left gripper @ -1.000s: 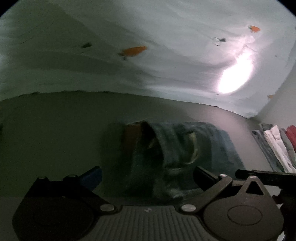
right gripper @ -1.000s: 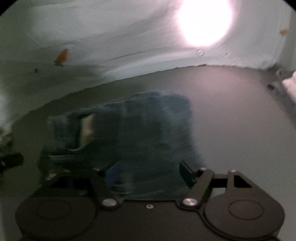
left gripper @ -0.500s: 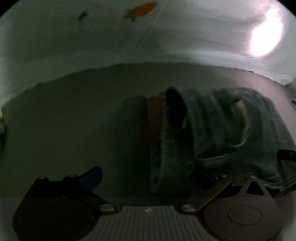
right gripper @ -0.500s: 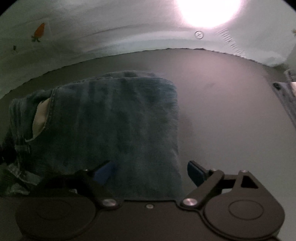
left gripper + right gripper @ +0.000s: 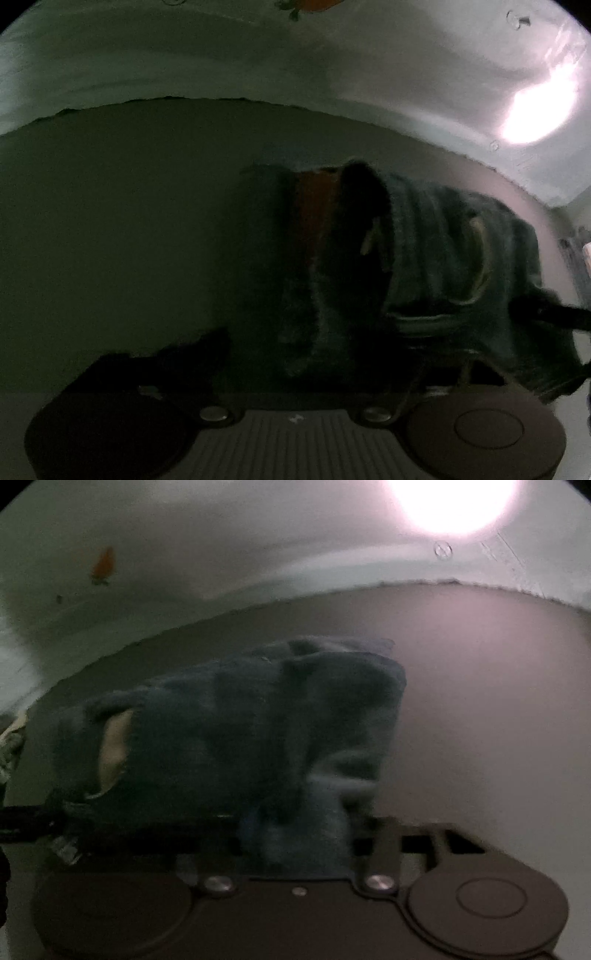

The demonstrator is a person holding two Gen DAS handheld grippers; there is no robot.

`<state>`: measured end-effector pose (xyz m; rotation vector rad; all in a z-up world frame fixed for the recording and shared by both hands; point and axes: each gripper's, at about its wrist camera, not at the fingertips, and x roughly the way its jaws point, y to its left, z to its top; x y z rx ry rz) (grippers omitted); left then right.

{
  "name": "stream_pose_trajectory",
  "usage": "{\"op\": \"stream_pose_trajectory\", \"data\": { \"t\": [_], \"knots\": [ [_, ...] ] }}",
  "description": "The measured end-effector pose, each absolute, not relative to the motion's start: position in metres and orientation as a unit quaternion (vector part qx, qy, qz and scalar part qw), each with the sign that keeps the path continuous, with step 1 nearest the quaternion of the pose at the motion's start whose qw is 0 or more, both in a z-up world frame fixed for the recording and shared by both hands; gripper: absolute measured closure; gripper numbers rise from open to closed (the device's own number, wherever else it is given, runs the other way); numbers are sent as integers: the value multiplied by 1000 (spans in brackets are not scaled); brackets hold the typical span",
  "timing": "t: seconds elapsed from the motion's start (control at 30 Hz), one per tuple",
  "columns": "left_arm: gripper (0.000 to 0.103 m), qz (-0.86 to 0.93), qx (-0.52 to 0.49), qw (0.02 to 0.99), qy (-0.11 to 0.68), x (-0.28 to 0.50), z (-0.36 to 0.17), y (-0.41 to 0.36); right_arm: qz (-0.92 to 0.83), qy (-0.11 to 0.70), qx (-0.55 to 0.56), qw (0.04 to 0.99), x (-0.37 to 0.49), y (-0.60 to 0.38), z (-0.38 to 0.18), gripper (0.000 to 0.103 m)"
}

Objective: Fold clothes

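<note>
Folded blue jeans (image 5: 424,240) lie on a dark table (image 5: 110,221), with a brown patch and a pale pocket lining showing. My left gripper (image 5: 332,362) is at the near left edge of the jeans. Its jaws are closing with thick denim between them, and the right finger is hidden under cloth. In the right wrist view the jeans (image 5: 221,720) are bunched and lifted at their near right edge. My right gripper (image 5: 295,834) is closing there on a pinched fold of denim. The right gripper's dark tip (image 5: 546,314) also shows in the left wrist view.
A pale sheet with orange carrot prints (image 5: 103,565) hangs behind the table (image 5: 480,701). A bright glare (image 5: 535,114) reflects off it at the right. A few other clothes (image 5: 585,254) show faintly at the far right edge.
Both grippers came down to the near edge of the jeans and their jaws drew in. The denim at the right gripper is now bunched and raised where it lay flat before.
</note>
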<state>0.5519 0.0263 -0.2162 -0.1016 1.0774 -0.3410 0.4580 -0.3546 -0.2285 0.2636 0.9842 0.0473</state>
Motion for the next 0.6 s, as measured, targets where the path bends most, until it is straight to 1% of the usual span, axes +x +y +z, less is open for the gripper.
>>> {"op": "stream_pose_trajectory", "data": {
  "t": [0.03,0.1,0.17,0.23,0.33,0.6],
  "knots": [
    [53,-166,-48,845,506,550,-213,24,26,463,143,874,454,-356,-226,78],
    [66,-161,-47,849,501,546,-208,19,30,441,212,871,447,-367,-222,82],
    [73,-166,-49,855,490,540,-199,16,34,412,296,861,436,-380,-219,85],
    [75,-177,-53,861,475,533,-185,13,41,381,366,848,421,-389,-214,85],
    [76,-207,-59,868,448,521,-160,4,51,337,424,839,397,-392,-200,86],
    [78,-302,-21,868,394,470,-110,-54,34,272,458,846,318,-393,-163,87]
  ]
}}
